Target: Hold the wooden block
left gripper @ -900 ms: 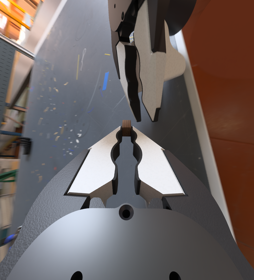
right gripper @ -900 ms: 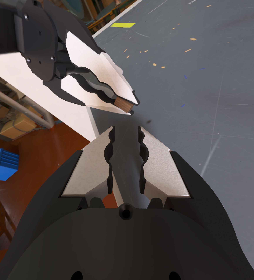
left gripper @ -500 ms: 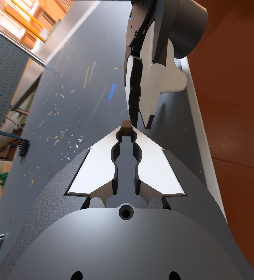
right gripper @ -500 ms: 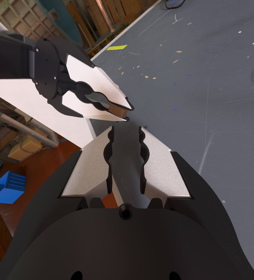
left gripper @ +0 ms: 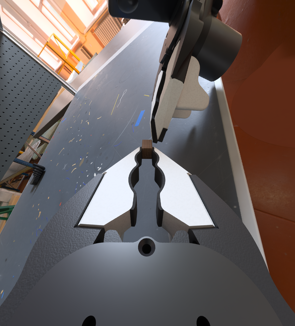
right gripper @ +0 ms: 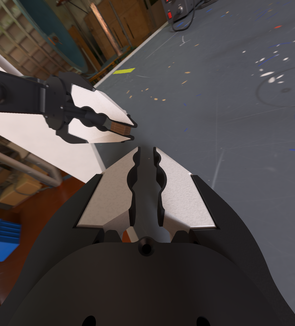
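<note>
Clamping wooden block — left gripper.

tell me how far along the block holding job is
Done: the left gripper is shut on the wooden block, pinched at its fingertips above the grey table. In hand: the right gripper sits open beside it, empty. Left: likely just keeping that grip.
</note>
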